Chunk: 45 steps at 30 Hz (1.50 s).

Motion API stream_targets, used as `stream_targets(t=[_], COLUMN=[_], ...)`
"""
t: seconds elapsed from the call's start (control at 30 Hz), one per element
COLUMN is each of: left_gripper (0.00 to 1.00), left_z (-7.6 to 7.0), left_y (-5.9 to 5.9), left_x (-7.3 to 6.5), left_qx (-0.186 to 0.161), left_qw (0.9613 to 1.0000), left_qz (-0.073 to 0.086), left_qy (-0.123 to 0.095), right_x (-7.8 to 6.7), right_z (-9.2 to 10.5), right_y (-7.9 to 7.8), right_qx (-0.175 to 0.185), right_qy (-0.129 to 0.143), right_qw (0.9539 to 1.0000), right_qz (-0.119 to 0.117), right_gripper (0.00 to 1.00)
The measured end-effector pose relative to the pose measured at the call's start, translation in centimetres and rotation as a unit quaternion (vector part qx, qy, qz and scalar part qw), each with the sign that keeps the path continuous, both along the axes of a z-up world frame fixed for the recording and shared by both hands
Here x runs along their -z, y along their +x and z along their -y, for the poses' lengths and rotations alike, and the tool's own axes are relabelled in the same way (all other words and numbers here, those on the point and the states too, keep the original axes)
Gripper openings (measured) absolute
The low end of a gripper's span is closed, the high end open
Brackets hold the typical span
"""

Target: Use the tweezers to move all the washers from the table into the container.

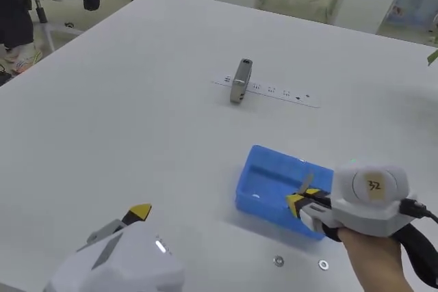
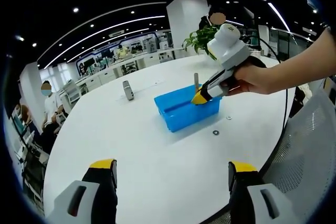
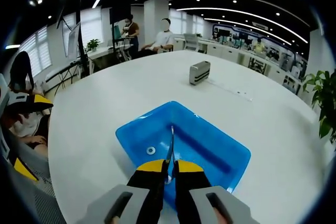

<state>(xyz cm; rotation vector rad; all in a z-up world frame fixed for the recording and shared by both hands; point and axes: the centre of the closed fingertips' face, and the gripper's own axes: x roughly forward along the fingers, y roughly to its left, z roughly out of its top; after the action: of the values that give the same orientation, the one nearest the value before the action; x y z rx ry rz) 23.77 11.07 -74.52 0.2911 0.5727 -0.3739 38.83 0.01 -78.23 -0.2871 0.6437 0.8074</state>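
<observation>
Yellow-tipped jaws of the right gripper (image 3: 169,167) were seen clamped on the tweezers (image 3: 171,142), whose tips were held over the blue container (image 3: 131,132); whether anything was pinched between them could not be made out. One washer (image 3: 151,150) was seen inside the container. A second washer (image 1: 278,260) and a third washer (image 1: 323,264) were seen on the table (image 1: 137,114) just beside it. The left gripper (image 2: 172,165) was held spread wide, well apart from the container.

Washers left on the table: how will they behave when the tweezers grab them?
The washers look small, thin and flat, so probably light but hard to get under. Their metallic shine and the smooth table suggest they may slide when nudged.
</observation>
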Motion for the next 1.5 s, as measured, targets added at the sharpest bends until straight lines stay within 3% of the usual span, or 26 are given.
stream_targets(t=[0.17, 0.37, 0.43, 0.57, 0.83, 1.0, 1.23, 1.5], left_gripper=[0.89, 0.89, 0.9, 0.89, 0.89, 0.89, 0.89, 0.89], left_z=[0.0, 0.1, 0.1, 0.1, 0.1, 0.1, 0.1, 0.1], left_y=[0.0, 0.0, 0.0, 0.0, -0.1, -0.1, -0.1, -0.2], left_x=[0.0, 0.1, 0.1, 0.1, 0.1, 0.1, 0.2, 0.4], left_qx=[0.001, 0.002, 0.002, 0.002, 0.004, 0.004, 0.005, 0.007], left_qw=[1.0, 1.0, 1.0, 1.0, 1.0, 1.0, 1.0, 0.9999], left_qz=[0.001, 0.0, -0.001, 0.0, -0.001, -0.002, -0.003, -0.007], left_qy=[0.002, 0.003, 0.002, 0.003, 0.005, 0.006, 0.008, 0.011], right_x=[-0.3, -1.8, -1.8, -2.8, -5.7, -6.8, -5.9, -2.7], right_z=[0.1, 0.2, 0.0, 0.0, 0.2, 0.0, 0.2, 0.7], right_y=[0.1, 0.5, 0.4, 0.1, -1.7, -3.7, -5.4, -6.8], right_qx=[0.0, 0.005, 0.002, 0.005, 0.004, -0.001, -0.008, -0.016], right_qy=[-0.008, 0.004, 0.013, 0.021, 0.05, 0.071, 0.067, 0.046], right_qw=[0.9999, 0.9998, 0.9999, 0.9997, 0.9983, 0.9971, 0.9976, 0.9988], right_qz=[0.011, 0.02, 0.007, 0.014, 0.029, 0.027, 0.019, -0.005], right_gripper=[0.03, 0.04, 0.04, 0.04, 0.03, 0.03, 0.03, 0.04])
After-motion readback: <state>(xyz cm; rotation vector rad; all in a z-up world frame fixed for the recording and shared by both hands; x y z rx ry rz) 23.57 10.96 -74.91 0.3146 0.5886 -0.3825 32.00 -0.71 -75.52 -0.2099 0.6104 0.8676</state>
